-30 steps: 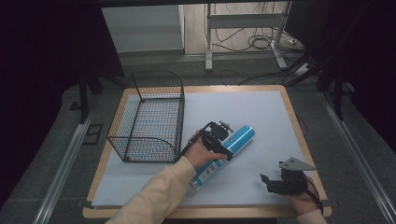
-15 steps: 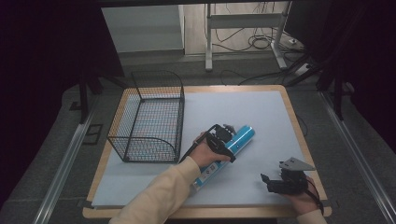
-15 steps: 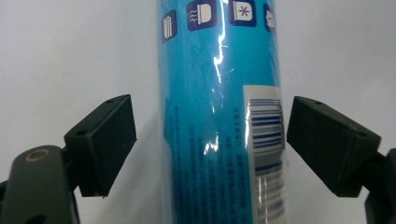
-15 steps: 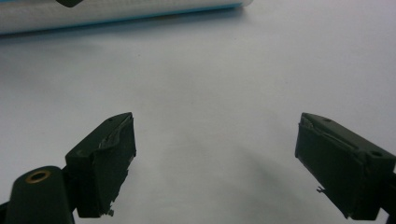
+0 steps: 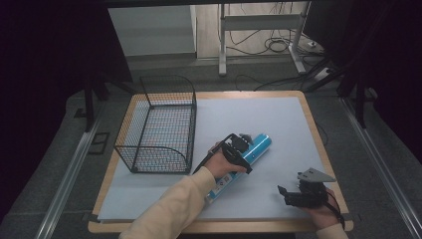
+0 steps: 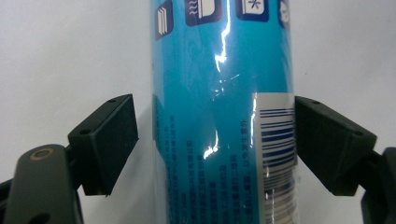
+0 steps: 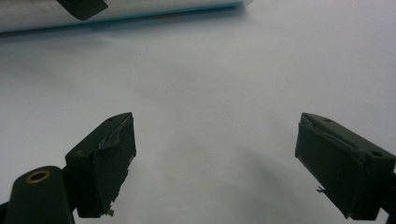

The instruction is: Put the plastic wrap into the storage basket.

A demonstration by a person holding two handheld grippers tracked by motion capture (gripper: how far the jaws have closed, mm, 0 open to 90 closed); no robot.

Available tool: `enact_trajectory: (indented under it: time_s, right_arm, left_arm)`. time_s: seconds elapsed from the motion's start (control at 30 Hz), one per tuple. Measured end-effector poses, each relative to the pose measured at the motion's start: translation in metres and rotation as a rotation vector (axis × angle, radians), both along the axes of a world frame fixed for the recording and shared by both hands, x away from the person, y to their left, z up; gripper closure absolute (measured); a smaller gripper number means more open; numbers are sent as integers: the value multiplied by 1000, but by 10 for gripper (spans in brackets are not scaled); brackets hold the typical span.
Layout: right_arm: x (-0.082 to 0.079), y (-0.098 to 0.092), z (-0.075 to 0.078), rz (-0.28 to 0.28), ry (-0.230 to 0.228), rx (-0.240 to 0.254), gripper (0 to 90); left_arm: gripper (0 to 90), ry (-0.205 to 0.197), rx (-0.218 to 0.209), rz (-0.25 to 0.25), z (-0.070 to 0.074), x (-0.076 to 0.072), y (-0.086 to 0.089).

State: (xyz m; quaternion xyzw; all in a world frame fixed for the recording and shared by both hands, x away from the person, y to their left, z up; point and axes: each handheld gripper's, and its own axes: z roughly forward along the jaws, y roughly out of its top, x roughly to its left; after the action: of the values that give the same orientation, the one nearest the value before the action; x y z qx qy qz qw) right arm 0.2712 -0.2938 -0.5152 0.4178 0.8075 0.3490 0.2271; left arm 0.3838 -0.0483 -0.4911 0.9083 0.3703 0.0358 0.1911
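A wire basket [image 5: 157, 127] stands empty. Right of it, the blue tube [image 5: 244, 162] lies flat between the left gripper's [image 5: 238, 151] spread jaws, apparently unclamped. Next: squeeze, lift. Further right, the right gripper [image 5: 300, 196] rests, jaws apart.

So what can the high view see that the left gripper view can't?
High view alone: the wire basket standing left of the tube, the wooden table edge, the person's sleeve, and the right hand-held gripper near the front right corner. Left gripper view alone: the barcode and small print on the tube, with a jaw on each side and a gap at the left one. Both: the blue tube lying on the white sheet, with the left hand-held gripper around it.
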Motion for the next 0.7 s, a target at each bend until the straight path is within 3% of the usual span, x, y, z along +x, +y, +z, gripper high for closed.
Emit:
enact_trajectory:
  time_s: [0.4, 0.7]
  right_arm:
    - [0, -1, 1, -8, -2, 5, 126]
    - [0, -1, 1, -10, 0, 3, 126]
  left_arm:
    - [301, -2, -1, -6, -3, -2, -5]
    - [309, 32, -9, 2, -2, 2, -3]
